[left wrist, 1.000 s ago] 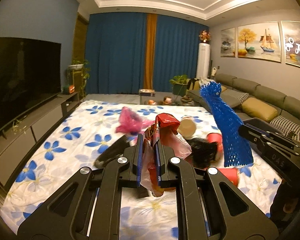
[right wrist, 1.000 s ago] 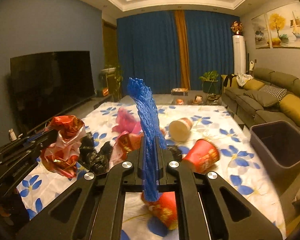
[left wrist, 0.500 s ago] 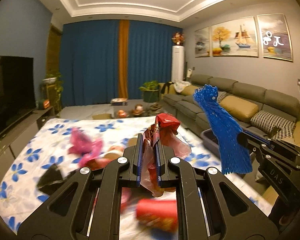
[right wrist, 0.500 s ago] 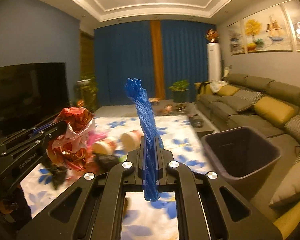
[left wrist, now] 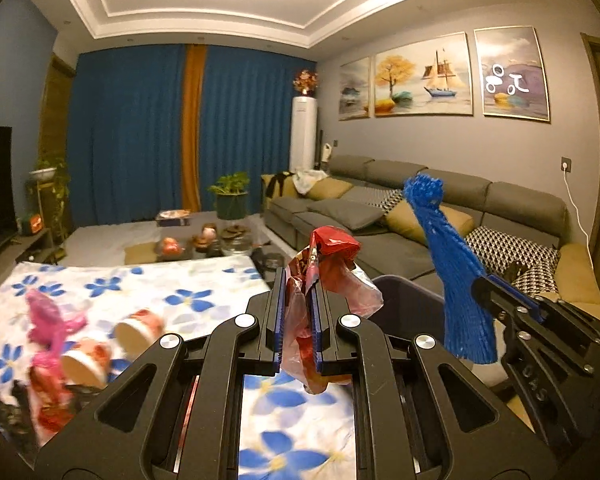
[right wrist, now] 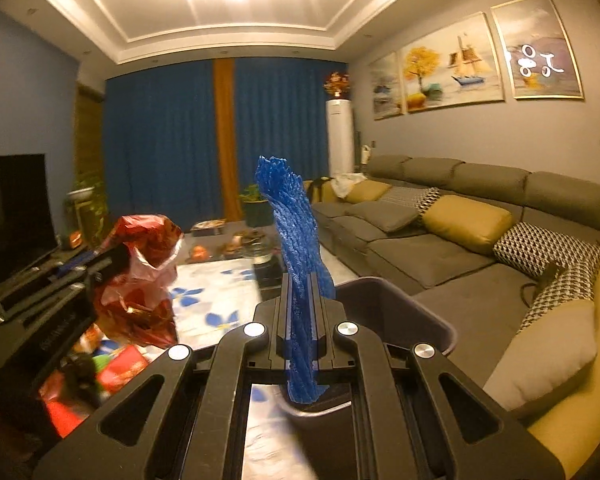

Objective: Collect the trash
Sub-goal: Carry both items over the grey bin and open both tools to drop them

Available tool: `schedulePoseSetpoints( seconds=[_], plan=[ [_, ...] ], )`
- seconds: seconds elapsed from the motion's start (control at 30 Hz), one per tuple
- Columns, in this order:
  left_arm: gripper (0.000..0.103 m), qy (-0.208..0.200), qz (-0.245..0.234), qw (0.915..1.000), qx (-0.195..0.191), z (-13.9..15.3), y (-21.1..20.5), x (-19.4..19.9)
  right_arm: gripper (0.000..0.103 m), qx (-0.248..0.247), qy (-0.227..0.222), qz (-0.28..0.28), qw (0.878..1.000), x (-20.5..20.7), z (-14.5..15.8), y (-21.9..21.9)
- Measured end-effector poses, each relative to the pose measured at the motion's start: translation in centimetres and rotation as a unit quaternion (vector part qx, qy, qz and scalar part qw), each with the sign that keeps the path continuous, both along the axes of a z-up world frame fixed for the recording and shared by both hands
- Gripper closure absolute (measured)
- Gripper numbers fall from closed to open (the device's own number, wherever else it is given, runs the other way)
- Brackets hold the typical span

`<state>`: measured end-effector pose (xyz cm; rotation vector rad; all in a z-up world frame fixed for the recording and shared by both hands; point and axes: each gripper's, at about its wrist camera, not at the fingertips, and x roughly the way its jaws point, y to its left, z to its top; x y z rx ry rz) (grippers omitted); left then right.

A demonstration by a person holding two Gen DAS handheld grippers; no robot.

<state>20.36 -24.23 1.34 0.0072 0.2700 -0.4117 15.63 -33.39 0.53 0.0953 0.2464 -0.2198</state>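
Observation:
My left gripper [left wrist: 298, 280] is shut on a crumpled red and clear plastic wrapper [left wrist: 332, 268], held up above the flowered cloth [left wrist: 204, 296]. My right gripper [right wrist: 301, 280] is shut on a blue foam net sleeve [right wrist: 292, 216] that stands upright between its pads. A dark purple bin [right wrist: 396, 308] sits on the floor just past the right gripper, with its near rim under the fingers. In the left wrist view the bin [left wrist: 408, 304] shows behind the wrapper, and the right gripper [left wrist: 480, 286] with the blue net [left wrist: 452, 268] is at the right.
Paper cups [left wrist: 136, 330], pink plastic [left wrist: 48, 320] and other scraps lie on the flowered cloth at the left. A grey sofa [right wrist: 452, 248] with cushions runs along the right wall. A low table with clutter [left wrist: 208, 240] stands beyond the cloth. A TV [right wrist: 12, 216] is at the left.
Both grippers have swung to the right, away from the trash pile on the cloth and toward the sofa. The purple bin has come from the right side to right in front of the right gripper.

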Motion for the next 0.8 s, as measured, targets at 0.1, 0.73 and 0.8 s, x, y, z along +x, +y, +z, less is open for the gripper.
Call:
schedulePoseSetpoints(
  seconds=[0.1, 0.73, 0.8],
  plan=[
    [0.092, 0.01, -0.01, 0.9999, 0.0, -0.9, -1.7, 1.4, 0.096, 0.005, 0.002, -0.007, 1.0, 0.4, -0.8, -1.6],
    [0.092, 0.042, -0.045, 0.998, 0.017, -4.9, -8.3, 7.3, 0.096, 0.038, 0.025, -0.008, 0.999, 5.0, -3.5, -7.3],
    [0.092, 0.045, -0.048, 0.9977, 0.017, -5.1, -8.6, 7.7, 0.096, 0.039, 0.028, -0.008, 0.999, 5.4, -3.5, -7.7]
  ],
)
